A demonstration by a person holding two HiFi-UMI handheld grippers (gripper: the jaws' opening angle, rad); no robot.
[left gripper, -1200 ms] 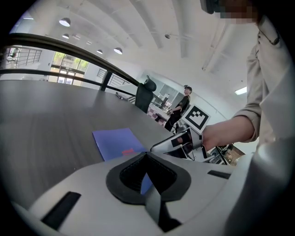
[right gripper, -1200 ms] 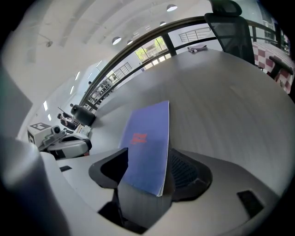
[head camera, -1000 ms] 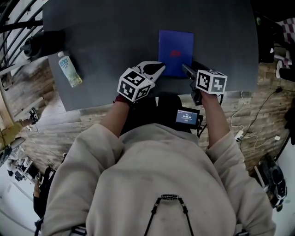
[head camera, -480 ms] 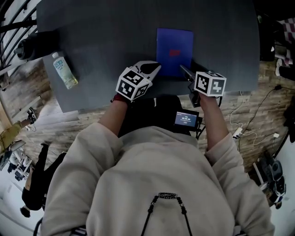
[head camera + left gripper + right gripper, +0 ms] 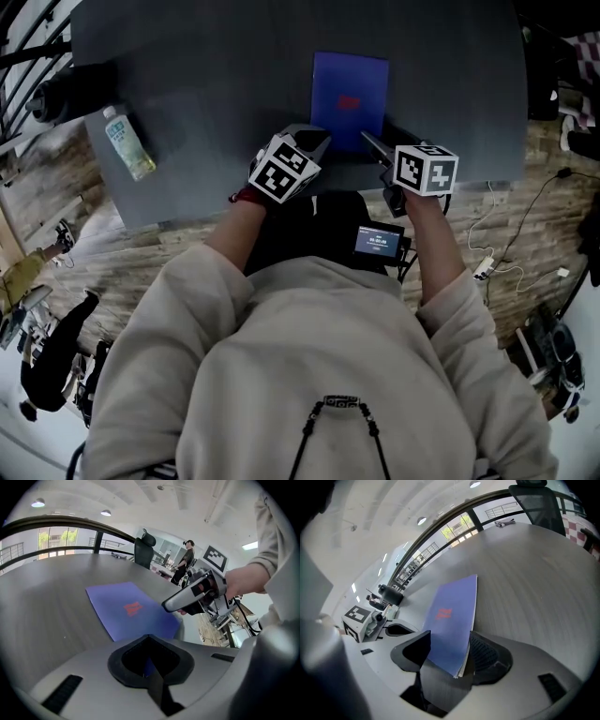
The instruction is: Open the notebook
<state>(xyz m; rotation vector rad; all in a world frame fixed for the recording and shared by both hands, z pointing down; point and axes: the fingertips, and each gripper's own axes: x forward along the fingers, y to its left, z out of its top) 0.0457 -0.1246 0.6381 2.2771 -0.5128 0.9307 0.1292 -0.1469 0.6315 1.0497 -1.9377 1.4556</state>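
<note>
Dark grey counter (image 5: 234, 56) fills the upper part of our head view, with pale wood-plank floor (image 5: 112, 267) showing below it. Near its left edge lies a clear plastic bottle (image 5: 122, 142) on its side, white cap pointing away from us; its contents look pale, but we cannot tell how full it is. Our notebook (image 5: 349, 89) rests closed just ahead of us at mid-counter, blue cover up with a small red mark in the middle. Its long axis runs straight away from us and a short edge faces us. We hold the left gripper (image 5: 314, 141) at the near left corner. Its jaws are drawn almost together, and only a thin sliver of blue shows in the slit between them. We hold the right gripper (image 5: 370, 142) at the near right corner. Its jaws stand a little apart and close onto that corner, with the blue cover and the white page edges under it sitting between the two black pads.
</note>
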